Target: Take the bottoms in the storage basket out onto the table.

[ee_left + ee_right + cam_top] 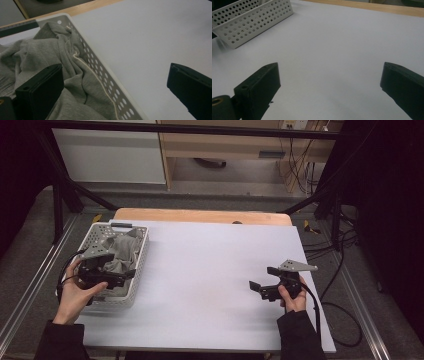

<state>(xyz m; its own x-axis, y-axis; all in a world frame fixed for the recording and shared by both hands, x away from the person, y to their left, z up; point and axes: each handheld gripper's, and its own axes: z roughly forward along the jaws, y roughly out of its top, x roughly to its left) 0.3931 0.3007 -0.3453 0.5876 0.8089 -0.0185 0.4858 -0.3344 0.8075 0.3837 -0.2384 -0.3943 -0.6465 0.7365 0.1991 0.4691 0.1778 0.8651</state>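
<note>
A white perforated basket (101,228) stands at the table's left and holds a crumpled grey garment (126,247). My left gripper (117,268) hovers open over the basket's near right part. In the left gripper view the left gripper (114,68) straddles the basket wall (100,67): one jaw is above the grey garment (37,50), the other above the bare table. My right gripper (263,278) is held open above the table's right side, with nothing between its jaws. The right gripper (329,65) points toward the basket (249,22), which is far off.
A white sheet (210,265) covers the table, with a wooden strip (200,215) showing along the far edge. Black frame bars and cables run around the table. A cable loops on the floor at the right (345,320).
</note>
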